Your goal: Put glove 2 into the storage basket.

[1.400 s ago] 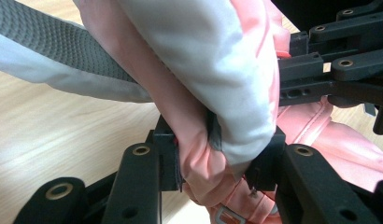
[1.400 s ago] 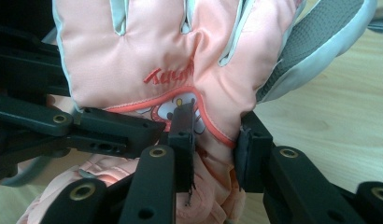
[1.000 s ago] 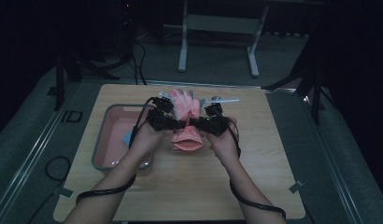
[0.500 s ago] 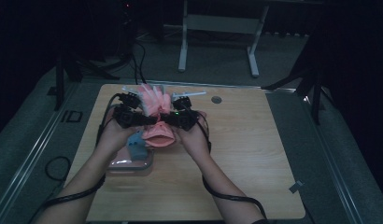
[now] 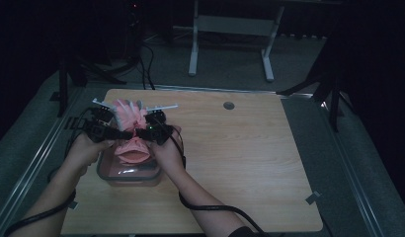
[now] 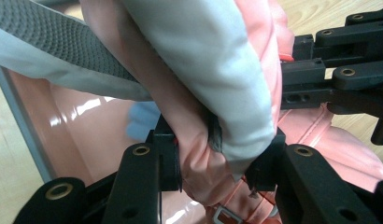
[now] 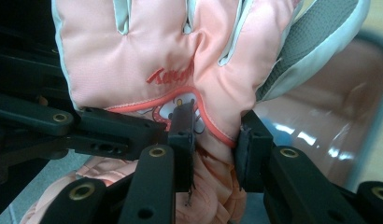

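A pink glove (image 5: 129, 118) is held between both grippers above a pink bin (image 5: 126, 173) at the table's (image 5: 250, 163) left side. The left gripper (image 5: 104, 132) is clamped on the glove's wrist fold, as its own view shows, with fabric bunched between the jaws. The right gripper (image 5: 152, 132) is likewise clamped on the glove near the cuff (image 7: 213, 154), beside the printed emblem. The glove's fingers point away from the person; the cuff hangs down toward the bin. A small blue item (image 6: 142, 120) lies inside the bin; what it is cannot be told.

Risks noted: each grip takes only a pinch of padded fabric, so slippage is judged possible if the grippers are drawn apart. If one side is released early, the glove may swing and drape over the bin's rim instead of dropping in. The trailing cable (image 5: 215, 210) could be dragged against the bin and shift it.
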### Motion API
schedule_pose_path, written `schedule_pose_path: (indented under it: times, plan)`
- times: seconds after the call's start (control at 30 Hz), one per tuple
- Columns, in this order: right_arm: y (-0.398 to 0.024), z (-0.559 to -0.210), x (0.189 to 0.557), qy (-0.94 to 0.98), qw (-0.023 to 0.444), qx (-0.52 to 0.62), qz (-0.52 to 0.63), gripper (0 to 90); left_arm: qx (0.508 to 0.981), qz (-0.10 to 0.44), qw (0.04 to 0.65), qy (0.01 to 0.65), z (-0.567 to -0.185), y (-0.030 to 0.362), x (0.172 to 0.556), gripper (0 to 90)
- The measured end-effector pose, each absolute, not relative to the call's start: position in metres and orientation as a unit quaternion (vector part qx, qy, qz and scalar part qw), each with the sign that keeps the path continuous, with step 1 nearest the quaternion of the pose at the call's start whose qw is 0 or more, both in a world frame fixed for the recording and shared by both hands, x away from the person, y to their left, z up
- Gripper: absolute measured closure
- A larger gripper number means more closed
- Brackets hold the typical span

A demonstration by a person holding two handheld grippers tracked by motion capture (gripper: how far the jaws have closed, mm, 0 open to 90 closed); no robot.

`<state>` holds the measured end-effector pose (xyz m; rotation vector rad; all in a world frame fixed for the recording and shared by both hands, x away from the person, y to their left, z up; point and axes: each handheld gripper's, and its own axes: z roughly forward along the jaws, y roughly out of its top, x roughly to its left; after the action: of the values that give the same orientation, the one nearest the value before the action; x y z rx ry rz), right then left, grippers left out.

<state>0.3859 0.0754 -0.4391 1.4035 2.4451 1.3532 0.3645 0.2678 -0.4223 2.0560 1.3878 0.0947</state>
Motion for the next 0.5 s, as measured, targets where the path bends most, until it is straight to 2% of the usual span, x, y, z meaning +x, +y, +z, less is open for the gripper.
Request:
schedule_pose_path:
  times: [0.27, 0.5]
  plan:
    - [0.086, -0.466, 0.38, 0.811, 0.009, 0.446, 0.38, 70.1, 0.769, -0.007, 0.33, 0.548, -0.462, 0.275, 0.361, 63.0]
    - [0.086, -0.479, 0.382, 0.834, 0.002, 0.435, 0.339, 66.4, 0.77, -0.022, 0.321, 0.551, -0.478, 0.271, 0.361, 62.3]
